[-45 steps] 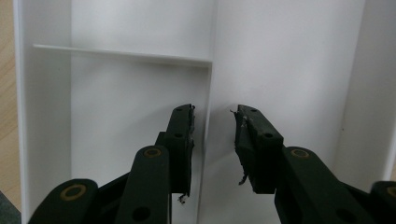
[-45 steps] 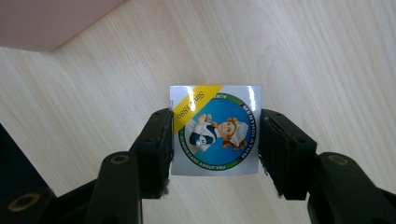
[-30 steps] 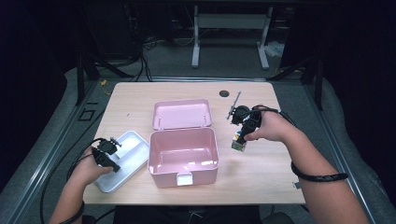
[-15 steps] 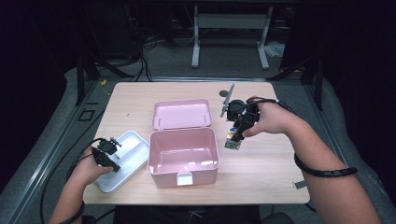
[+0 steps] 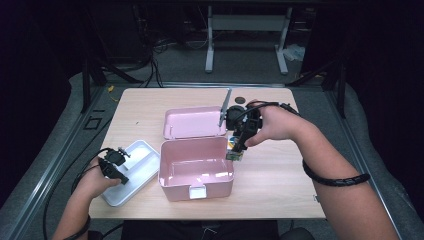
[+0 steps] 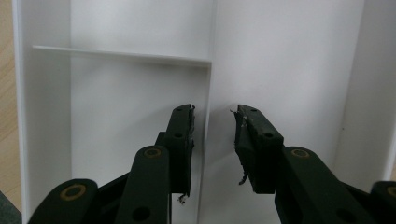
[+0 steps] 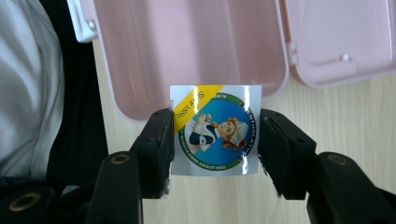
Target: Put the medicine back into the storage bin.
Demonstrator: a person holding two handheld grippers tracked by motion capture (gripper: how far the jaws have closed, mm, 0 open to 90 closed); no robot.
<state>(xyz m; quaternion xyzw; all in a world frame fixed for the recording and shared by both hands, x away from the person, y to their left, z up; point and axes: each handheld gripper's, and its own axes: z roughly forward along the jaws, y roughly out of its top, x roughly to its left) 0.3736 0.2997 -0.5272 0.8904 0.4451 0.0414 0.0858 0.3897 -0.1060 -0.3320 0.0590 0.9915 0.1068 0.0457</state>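
Observation:
A pink lunch box [image 5: 196, 167] stands open on the table, its lid [image 5: 194, 122] lying flat behind it. My right gripper [image 5: 234, 156] is shut on a small square packet [image 7: 214, 129] with a blue round label, held in the air just beside the box's right rim [image 7: 196, 100]. At the left, my left gripper [image 5: 116, 169] hovers over a white divided tray [image 5: 131, 169]. Its jaws stand open astride the tray's inner divider [image 6: 205, 116], with nothing between them.
A small dark round object [image 5: 240, 99] lies near the table's far edge. A thin grey rod [image 5: 225, 107] sticks up from the right gripper. A black band circles the right wrist [image 5: 334, 179]. Bare wood [image 5: 280, 185] spreads right of the box.
My right gripper has carried the packet leftward toward the pink box, from the open table to the box's right rim. The left gripper has stayed over the tray.

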